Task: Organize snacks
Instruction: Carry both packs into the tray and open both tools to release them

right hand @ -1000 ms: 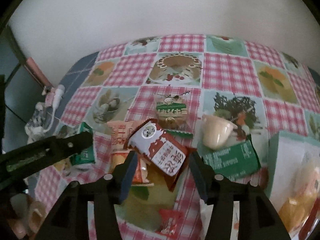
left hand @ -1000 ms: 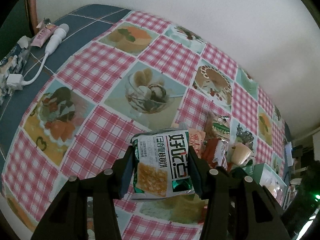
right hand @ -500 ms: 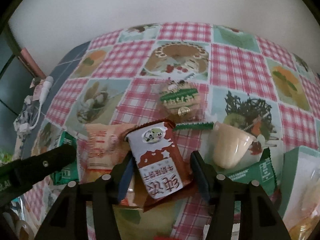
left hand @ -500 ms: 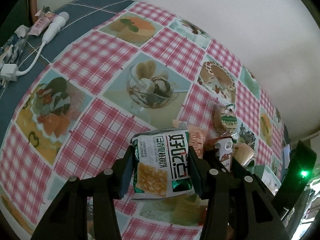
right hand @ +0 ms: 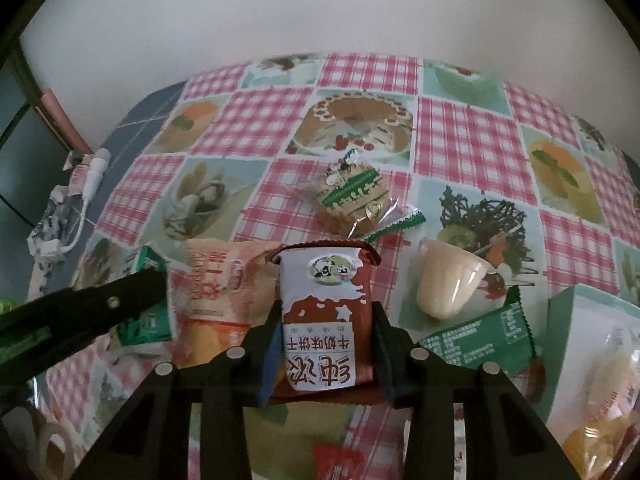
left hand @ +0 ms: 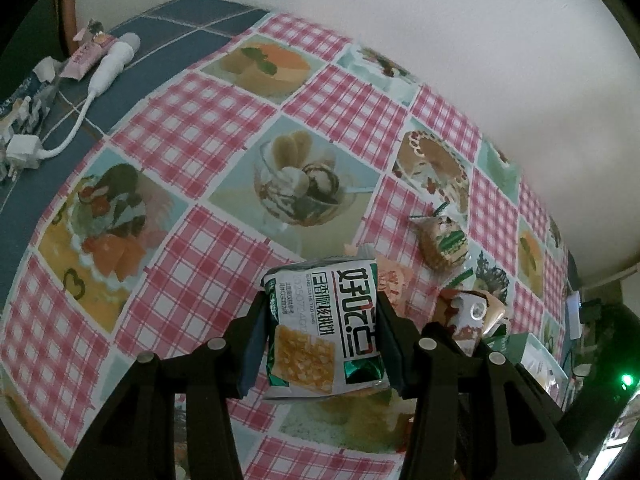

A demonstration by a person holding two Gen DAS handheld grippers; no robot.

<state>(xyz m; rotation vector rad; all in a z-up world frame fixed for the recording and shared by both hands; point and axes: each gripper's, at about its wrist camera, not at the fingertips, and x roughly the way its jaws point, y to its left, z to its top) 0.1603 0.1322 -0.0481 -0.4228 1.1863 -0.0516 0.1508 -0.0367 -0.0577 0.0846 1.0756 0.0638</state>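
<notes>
My left gripper (left hand: pixel 322 304) is shut on a green-and-white snack packet (left hand: pixel 320 328) and holds it a little above the checked tablecloth (left hand: pixel 208 120). In the right wrist view the jaws of my right gripper (right hand: pixel 326 312) are closing on a brown-and-white biscuit packet (right hand: pixel 320 280), and both pads touch its sides. That packet lies partly over an orange packet (right hand: pixel 216 288). The left gripper's finger (right hand: pixel 100 312) shows at the left of this view.
A round cake in clear wrap (right hand: pixel 352 196), a cream jelly cup (right hand: pixel 452 284) and a green packet (right hand: pixel 480 340) lie beyond and right of the right gripper. A pale green box (right hand: pixel 592 320) stands at the far right. A white charger and cable (left hand: pixel 108 64) lie far left.
The right gripper came down around the brown-and-white packet and its jaws narrowed onto it; the packet now stands straight between them. The left gripper kept its hold on the green-and-white packet.
</notes>
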